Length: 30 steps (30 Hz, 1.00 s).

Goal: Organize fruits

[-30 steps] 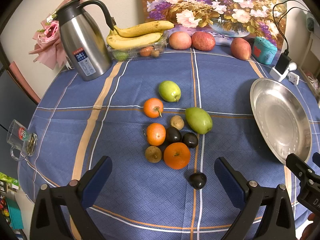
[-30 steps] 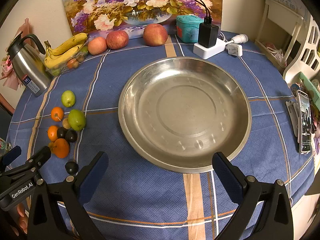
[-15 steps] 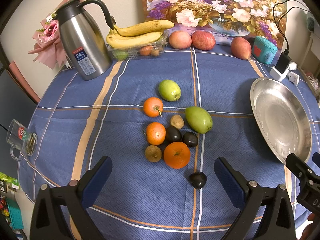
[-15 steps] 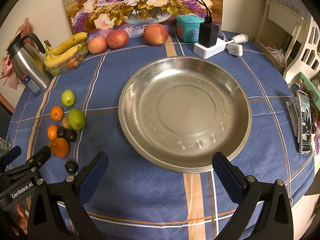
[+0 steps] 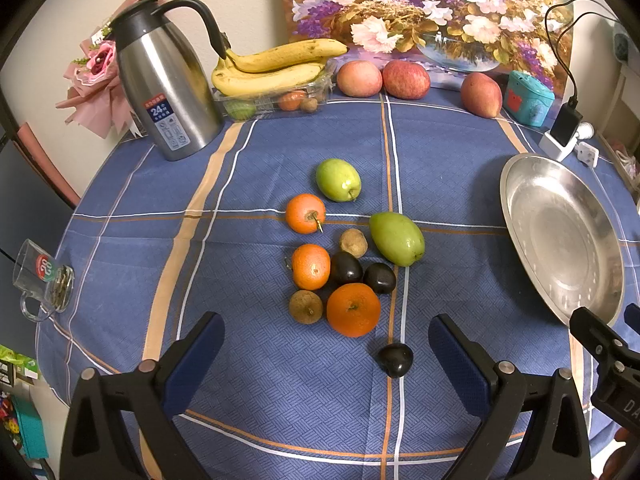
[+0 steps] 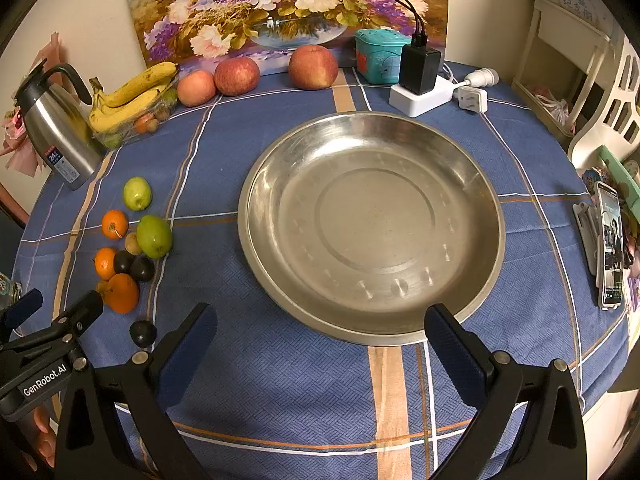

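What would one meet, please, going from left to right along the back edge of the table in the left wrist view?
Pink bouquet → steel thermos jug → bananas → pale apple → red apple → third apple → teal tin → black charger.

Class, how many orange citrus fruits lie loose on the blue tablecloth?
3, clustered mid-table: the stemmed one farthest, another behind it, the largest nearest the gripper. Another sits boxed under the bananas.
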Each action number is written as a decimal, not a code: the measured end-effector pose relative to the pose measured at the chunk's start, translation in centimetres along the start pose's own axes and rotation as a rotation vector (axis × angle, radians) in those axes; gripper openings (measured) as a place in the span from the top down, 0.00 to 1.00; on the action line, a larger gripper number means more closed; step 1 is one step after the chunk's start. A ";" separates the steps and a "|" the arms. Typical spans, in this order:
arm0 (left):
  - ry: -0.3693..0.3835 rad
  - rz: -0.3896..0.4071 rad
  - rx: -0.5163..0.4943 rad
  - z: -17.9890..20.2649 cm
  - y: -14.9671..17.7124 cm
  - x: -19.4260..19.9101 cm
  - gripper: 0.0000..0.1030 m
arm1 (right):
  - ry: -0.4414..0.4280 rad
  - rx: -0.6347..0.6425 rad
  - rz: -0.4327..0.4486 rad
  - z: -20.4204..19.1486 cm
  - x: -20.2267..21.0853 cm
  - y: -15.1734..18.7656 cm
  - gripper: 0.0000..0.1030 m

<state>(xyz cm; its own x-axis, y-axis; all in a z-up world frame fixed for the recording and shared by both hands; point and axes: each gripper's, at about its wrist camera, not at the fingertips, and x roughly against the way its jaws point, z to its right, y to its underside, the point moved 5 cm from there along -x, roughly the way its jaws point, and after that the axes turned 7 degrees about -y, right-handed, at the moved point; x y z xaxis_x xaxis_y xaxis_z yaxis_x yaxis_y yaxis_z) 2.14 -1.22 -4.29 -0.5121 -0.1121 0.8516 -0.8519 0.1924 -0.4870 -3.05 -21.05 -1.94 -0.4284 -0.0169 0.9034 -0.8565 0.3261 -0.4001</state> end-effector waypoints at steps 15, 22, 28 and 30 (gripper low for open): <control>0.009 -0.008 0.032 -0.8 -0.2 -0.3 0.00 | -0.013 0.005 0.001 -0.4 -0.1 0.0 0.00; -0.002 0.005 0.127 -3.9 -0.8 -0.8 0.00 | -0.141 0.053 -0.004 -3.8 -0.6 -0.5 0.00; -0.021 -0.012 0.182 -6.1 -0.6 -2.1 0.00 | -0.249 0.096 -0.024 -7.2 -1.6 -0.6 0.00; -0.022 -0.025 0.205 -6.8 -0.5 -2.6 0.00 | -0.266 0.114 -0.040 -8.3 -2.2 -0.5 0.00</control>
<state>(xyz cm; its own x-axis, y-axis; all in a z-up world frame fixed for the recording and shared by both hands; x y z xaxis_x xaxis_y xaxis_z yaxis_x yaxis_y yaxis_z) 4.64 5.57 -5.01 -0.4908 -0.1363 0.8606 -0.8677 -0.0127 -0.4969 0.70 -13.36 -2.40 -0.4412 -0.2801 0.8526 -0.8946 0.2122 -0.3932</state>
